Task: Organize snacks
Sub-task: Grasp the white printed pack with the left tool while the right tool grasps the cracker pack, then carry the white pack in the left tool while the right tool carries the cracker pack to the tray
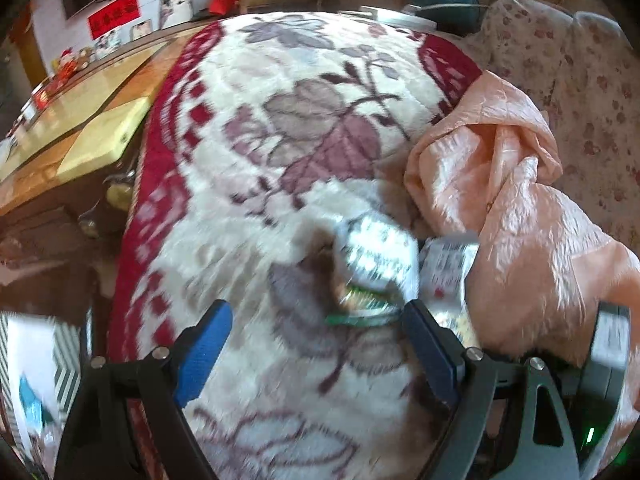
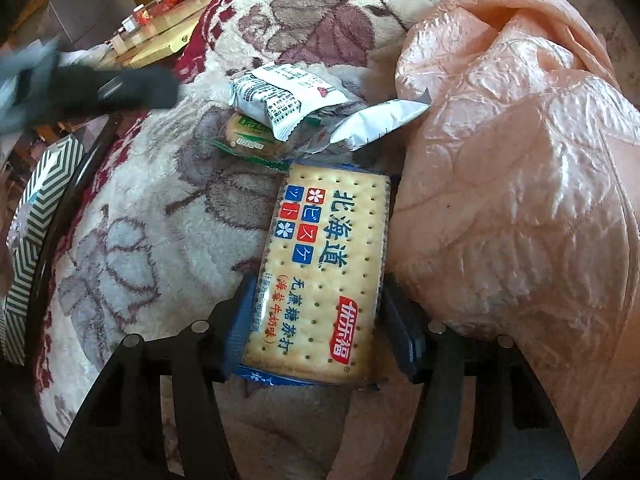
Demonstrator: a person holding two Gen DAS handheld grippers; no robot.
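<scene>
Broadly, the scene lay on a floral fleece blanket (image 2: 132, 216), with a green-and-white striped box (image 2: 36, 216) at the nine o'clock edge of the right wrist view. At ten o'clock there, blurred and dark, hung the left claw (image 1: 316, 340); in its own view its blue pads stood wide apart with nothing between them, the small snack packets just beyond its right finger.

Toward twelve o'clock in the right view sat a white biscuit packet (image 2: 280, 98) stacked on a green-edged cracker packet (image 2: 250, 142), with a silver wrapper (image 2: 380, 122) just beside them.

At six o'clock the right claw (image 2: 316, 332) straddled the soda cracker pack (image 2: 328, 272), its pads against the pack's long sides; whether they truly pressed could not be told for certain. That pack looked light, thin and brittle inside a slick film, so a gentle hold across the narrow width near the middle would suit it best.

At three o'clock bulged a crinkled peach plastic bag (image 2: 520, 184), touching the pack's right edge.
</scene>
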